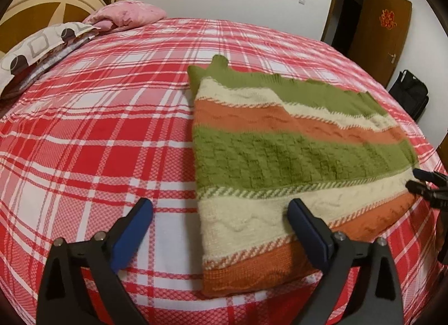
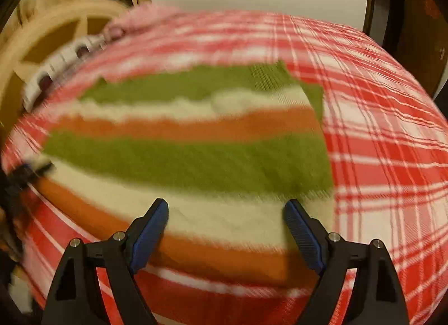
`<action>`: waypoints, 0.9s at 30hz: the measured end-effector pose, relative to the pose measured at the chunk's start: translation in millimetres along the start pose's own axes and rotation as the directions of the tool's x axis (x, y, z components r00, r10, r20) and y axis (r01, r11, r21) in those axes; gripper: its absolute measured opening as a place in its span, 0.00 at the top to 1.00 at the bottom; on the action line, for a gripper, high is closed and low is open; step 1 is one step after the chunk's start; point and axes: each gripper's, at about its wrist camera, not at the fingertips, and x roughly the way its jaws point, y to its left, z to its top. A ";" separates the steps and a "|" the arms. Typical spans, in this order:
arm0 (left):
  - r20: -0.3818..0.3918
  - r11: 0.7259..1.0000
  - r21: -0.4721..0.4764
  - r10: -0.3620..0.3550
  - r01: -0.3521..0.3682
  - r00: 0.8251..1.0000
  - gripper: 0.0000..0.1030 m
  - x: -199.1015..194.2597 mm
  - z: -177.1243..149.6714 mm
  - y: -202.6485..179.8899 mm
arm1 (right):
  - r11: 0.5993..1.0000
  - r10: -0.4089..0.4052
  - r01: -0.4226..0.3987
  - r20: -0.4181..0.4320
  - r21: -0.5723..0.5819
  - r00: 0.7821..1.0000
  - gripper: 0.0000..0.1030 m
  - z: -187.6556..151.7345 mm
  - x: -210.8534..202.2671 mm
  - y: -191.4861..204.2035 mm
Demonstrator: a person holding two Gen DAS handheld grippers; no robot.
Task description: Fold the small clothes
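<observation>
A folded knit sweater (image 1: 280,157) with green, cream and orange stripes lies flat on the red plaid bed sheet (image 1: 98,129). My left gripper (image 1: 219,207) stands open above the sweater's near left corner, one finger over the cream stripe and the other over bare sheet, with nothing pinched. My right gripper (image 1: 414,178) shows at the sweater's right edge. In the blurred right wrist view, the right gripper (image 2: 226,204) is open over the sweater (image 2: 196,162) near its cream and orange stripes. The left gripper (image 2: 33,168) appears as a blur at the far left.
A patterned pillow (image 1: 36,45) and a pink pillow (image 1: 128,13) lie at the head of the bed by a beige headboard (image 1: 47,3). A brown door (image 1: 383,31) and a black bag (image 1: 411,92) stand beyond the bed's right side.
</observation>
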 end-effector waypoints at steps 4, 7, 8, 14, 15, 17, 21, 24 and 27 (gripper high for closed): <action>-0.019 1.000 0.014 0.026 -0.025 0.999 0.00 4.3 0.8 -2.0 | 1.000 -0.014 0.015 0.035 -0.022 0.999 0.17 -16.5 -7.8 -1.5; -0.021 0.999 0.018 0.037 -0.037 0.999 0.00 5.2 0.8 -3.7 | 1.000 -0.016 0.016 0.031 -0.018 0.999 0.17 -17.2 -7.4 -3.2; -0.022 0.999 0.016 0.036 -0.036 0.999 0.00 5.2 0.7 -3.0 | 1.000 -0.020 0.021 0.035 -0.017 0.999 0.17 -18.1 -7.4 -2.9; -0.025 0.999 0.021 0.046 -0.045 0.999 0.00 5.1 -1.6 -5.5 | 0.999 -0.048 0.048 0.035 -0.010 0.998 0.17 -20.2 -10.0 2.2; -0.024 0.999 0.022 0.048 -0.047 0.999 0.00 5.0 -2.0 -5.8 | 0.998 -0.053 0.054 0.037 -0.012 0.998 0.17 -21.3 -10.6 3.4; -0.023 0.998 0.026 0.054 -0.053 0.998 0.00 3.8 -3.9 -6.4 | 0.998 -0.061 0.062 0.046 -0.015 0.997 0.17 -24.7 -12.4 4.9; -0.020 0.999 0.024 0.049 -0.049 0.999 0.00 0.8 -6.6 -5.7 | 0.998 -0.062 0.063 0.047 -0.010 0.997 0.17 -27.2 -14.8 4.1; -0.018 0.999 0.023 0.040 -0.040 0.999 0.00 -5.8 -11.0 -3.1 | 0.998 -0.066 0.066 0.048 -0.011 0.997 0.17 -27.9 -16.3 4.7; -0.014 1.000 0.017 0.018 -0.018 1.000 0.00 -13.8 -15.1 2.1 | 0.998 -0.062 0.063 0.054 -0.016 0.997 0.17 -30.9 -19.2 5.4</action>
